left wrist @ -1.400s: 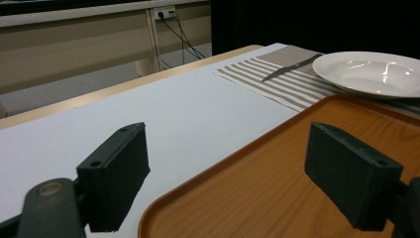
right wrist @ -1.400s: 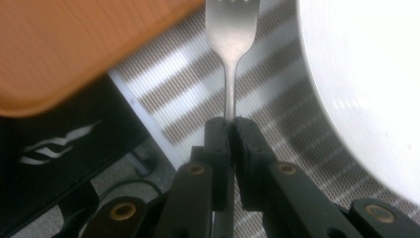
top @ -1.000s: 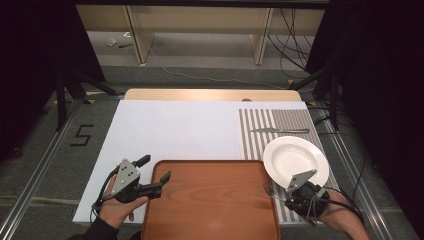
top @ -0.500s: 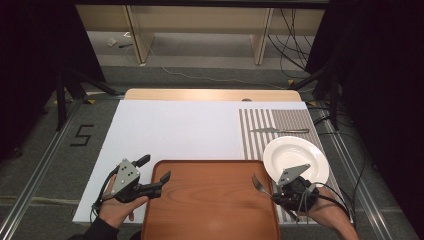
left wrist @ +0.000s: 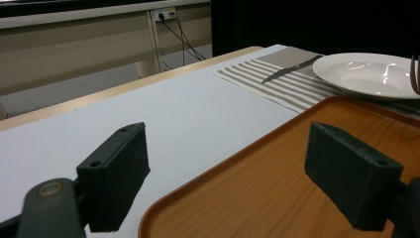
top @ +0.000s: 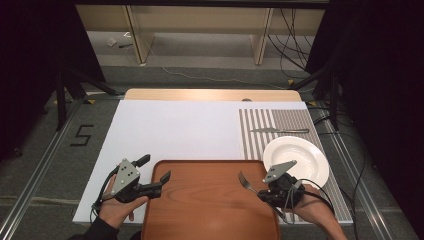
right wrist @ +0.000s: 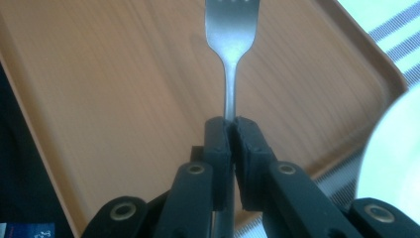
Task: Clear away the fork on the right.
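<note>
My right gripper (top: 262,192) is shut on the handle of a metal fork (top: 247,183) and holds it above the right part of the brown wooden tray (top: 200,210). In the right gripper view the jaws (right wrist: 233,130) pinch the fork (right wrist: 231,34), whose tines point forward over the tray (right wrist: 124,99). My left gripper (top: 154,169) stands open at the tray's left rim, one jaw over the white sheet and one over the tray. Nothing lies between its pads (left wrist: 116,173) in the left gripper view.
A white plate (top: 296,159) lies on the striped placemat (top: 260,132) just right of the tray, with a knife (top: 278,131) beyond it. A white sheet (top: 175,130) covers the table. Cables trail on the floor at the right.
My right gripper has carried the fork leftward, from the plate's near edge to above the tray's right part. The left gripper has stayed where it was.
</note>
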### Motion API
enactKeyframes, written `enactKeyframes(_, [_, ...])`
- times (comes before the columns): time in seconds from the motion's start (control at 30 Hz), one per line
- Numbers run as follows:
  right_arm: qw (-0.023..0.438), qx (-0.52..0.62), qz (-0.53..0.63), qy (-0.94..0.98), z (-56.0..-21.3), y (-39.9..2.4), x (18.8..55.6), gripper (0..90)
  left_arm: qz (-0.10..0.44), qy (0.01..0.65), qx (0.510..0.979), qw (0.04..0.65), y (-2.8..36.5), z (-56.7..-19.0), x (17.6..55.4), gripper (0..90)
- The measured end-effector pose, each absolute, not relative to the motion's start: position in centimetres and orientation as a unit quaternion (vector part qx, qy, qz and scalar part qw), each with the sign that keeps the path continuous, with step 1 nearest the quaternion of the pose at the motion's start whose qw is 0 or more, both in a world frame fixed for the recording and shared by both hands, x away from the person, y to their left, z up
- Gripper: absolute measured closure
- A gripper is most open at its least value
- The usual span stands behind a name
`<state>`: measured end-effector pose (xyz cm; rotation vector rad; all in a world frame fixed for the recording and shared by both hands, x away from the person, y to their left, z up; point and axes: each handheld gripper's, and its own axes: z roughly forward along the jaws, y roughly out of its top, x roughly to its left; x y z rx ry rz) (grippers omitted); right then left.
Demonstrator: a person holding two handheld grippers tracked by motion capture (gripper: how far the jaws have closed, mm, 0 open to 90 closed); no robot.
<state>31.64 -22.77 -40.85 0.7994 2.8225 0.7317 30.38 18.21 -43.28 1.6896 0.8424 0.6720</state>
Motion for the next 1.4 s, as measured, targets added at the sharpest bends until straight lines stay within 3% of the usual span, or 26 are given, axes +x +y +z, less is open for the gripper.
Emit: enactKeyframes(1.4, [-0.005,0.239,0.176,0.955,-43.9,-18.1,32.0,85.0,0.283,0.355,0.711,0.536,18.3,-43.3,30.4,16.8])
